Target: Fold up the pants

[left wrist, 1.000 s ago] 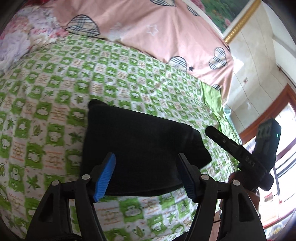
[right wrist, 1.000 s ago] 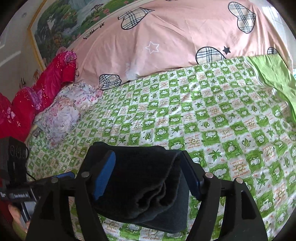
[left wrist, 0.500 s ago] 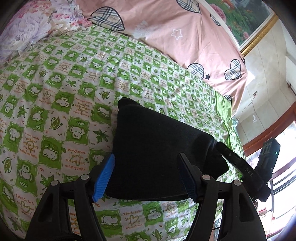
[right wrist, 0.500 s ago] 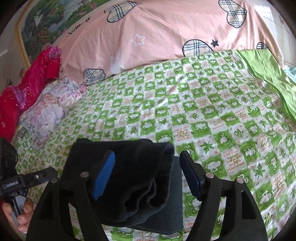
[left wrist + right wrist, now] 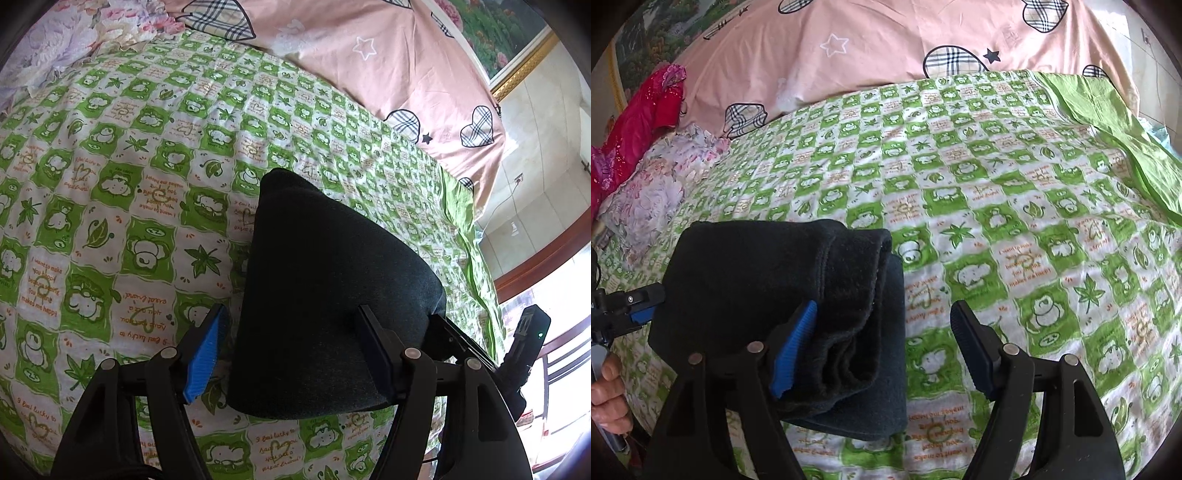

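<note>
Dark fleece pants [image 5: 332, 295], folded into a bundle, lie on the green checked bedsheet [image 5: 110, 192], long axis running between both tools. Left tool [image 5: 291, 350] and right tool [image 5: 882, 347] gape wide, holding nothing; the right one straddles the bundle's open edge.

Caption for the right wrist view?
Open right tongs over folded dark pants on a green checked bedsheet.

Bright daylight, window [image 5: 565, 295] glare, sharp focus, fisheye-warped dark corners.
</note>
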Demonstrator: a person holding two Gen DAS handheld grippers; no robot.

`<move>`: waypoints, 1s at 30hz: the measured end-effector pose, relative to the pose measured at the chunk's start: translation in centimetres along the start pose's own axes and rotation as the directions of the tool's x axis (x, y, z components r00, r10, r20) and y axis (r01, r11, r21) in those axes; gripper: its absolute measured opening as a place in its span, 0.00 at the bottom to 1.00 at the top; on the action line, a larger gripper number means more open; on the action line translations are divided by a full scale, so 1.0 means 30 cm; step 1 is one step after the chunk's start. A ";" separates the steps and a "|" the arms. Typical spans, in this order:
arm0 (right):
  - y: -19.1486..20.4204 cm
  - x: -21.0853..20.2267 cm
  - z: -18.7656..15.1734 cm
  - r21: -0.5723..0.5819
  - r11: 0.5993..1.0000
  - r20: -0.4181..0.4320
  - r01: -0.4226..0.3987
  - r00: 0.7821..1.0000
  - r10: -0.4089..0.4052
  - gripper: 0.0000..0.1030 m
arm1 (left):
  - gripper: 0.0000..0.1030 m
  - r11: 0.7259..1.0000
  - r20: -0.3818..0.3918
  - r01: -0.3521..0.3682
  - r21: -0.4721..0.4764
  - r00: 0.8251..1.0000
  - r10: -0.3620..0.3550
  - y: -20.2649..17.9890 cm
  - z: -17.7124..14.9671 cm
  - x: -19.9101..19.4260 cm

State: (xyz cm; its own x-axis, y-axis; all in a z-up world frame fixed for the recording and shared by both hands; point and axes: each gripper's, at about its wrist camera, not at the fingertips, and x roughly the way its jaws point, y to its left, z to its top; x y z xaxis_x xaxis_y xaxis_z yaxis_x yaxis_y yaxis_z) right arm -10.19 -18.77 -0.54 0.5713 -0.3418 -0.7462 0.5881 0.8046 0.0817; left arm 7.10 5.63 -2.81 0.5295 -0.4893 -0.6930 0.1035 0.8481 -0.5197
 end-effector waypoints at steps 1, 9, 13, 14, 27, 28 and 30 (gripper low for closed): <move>-0.005 0.001 -0.002 0.002 1.000 -0.001 -0.002 1.000 0.002 0.72 | 0.70 1.000 -0.001 -0.001 0.000 1.000 0.001 0.000 0.000 0.004; -0.035 -0.011 -0.015 0.066 0.996 0.007 -0.055 0.998 0.054 0.73 | 0.71 1.000 -0.013 -0.006 -0.020 1.000 0.006 0.021 -0.001 0.032; -0.051 -0.022 -0.019 0.132 0.984 0.019 -0.119 0.993 0.118 0.73 | 0.72 0.999 -0.021 0.000 -0.043 1.000 -0.001 0.036 0.004 0.042; -0.053 -0.021 -0.015 0.143 0.981 0.020 -0.132 0.991 0.130 0.73 | 0.72 0.999 -0.021 -0.001 -0.044 1.000 0.000 0.036 0.005 0.043; -0.084 0.044 -0.041 0.217 0.940 -0.015 -0.263 0.962 0.273 0.68 | 0.73 0.998 -0.038 -0.003 -0.056 0.999 0.001 0.047 0.003 0.097; -0.086 0.046 -0.040 0.218 0.938 -0.016 -0.271 0.960 0.281 0.67 | 0.73 0.999 -0.036 -0.005 -0.052 0.999 0.003 0.045 0.002 0.098; -0.089 0.056 -0.040 0.230 0.929 -0.021 -0.292 0.952 0.304 0.65 | 0.70 0.999 -0.038 0.002 -0.037 0.999 -0.004 0.036 0.002 0.103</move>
State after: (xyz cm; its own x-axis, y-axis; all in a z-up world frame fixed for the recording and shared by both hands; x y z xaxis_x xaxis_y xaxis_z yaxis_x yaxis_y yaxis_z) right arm -11.49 -20.92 -2.81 0.7112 -0.0705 -0.6994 0.5108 0.7354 0.4453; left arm 8.90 5.04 -5.50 0.4966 -0.4997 -0.7097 0.0732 0.8388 -0.5394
